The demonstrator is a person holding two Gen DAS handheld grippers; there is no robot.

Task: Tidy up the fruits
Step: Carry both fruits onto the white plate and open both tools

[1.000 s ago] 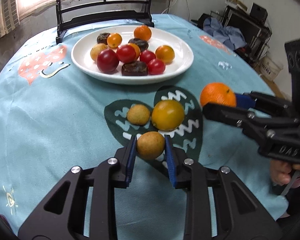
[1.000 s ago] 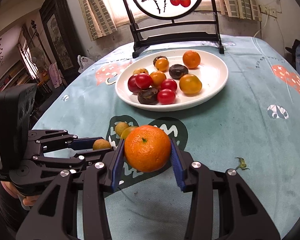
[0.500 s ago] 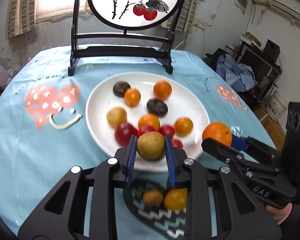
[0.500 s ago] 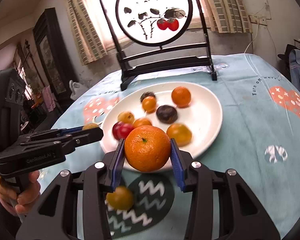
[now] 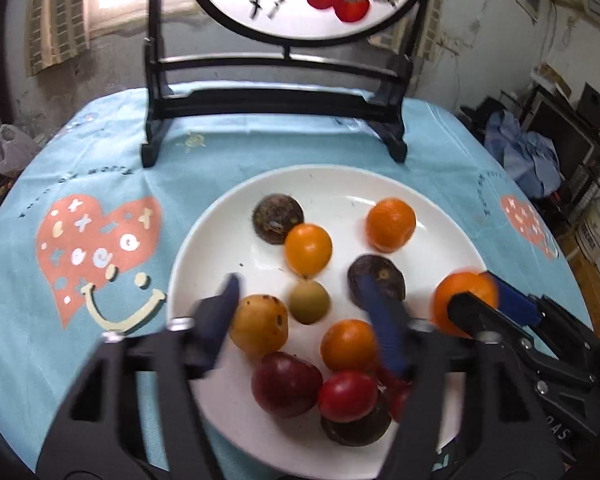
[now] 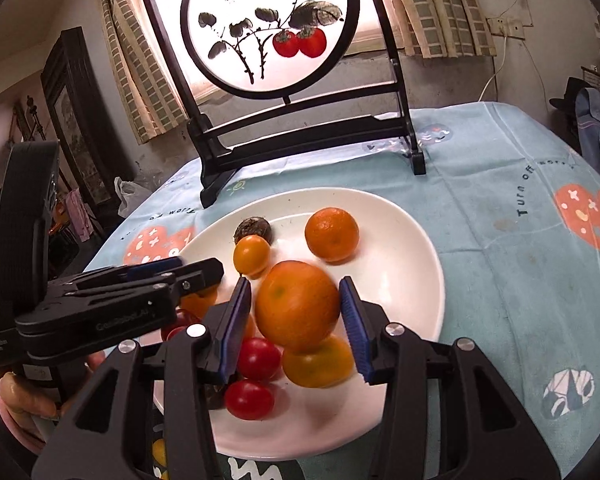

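Blue-clothed desk [image 5: 100,168], white plate [image 5: 380,192] of fruit in front of a painted screen [image 6: 268,28]. Left hand-held gripper [image 5: 306,312] hovers over the plate, jaws spread wide, gripping nothing; a small tan-green fruit [image 5: 309,302] lies on the plate between its fingers, touching neither. Right hand-held gripper [image 6: 296,316] is over the plate's near side with an orange [image 6: 297,306] between its blue pads [image 6: 236,320]; a narrow gap shows on each side, so jaws part open, orange blurred.
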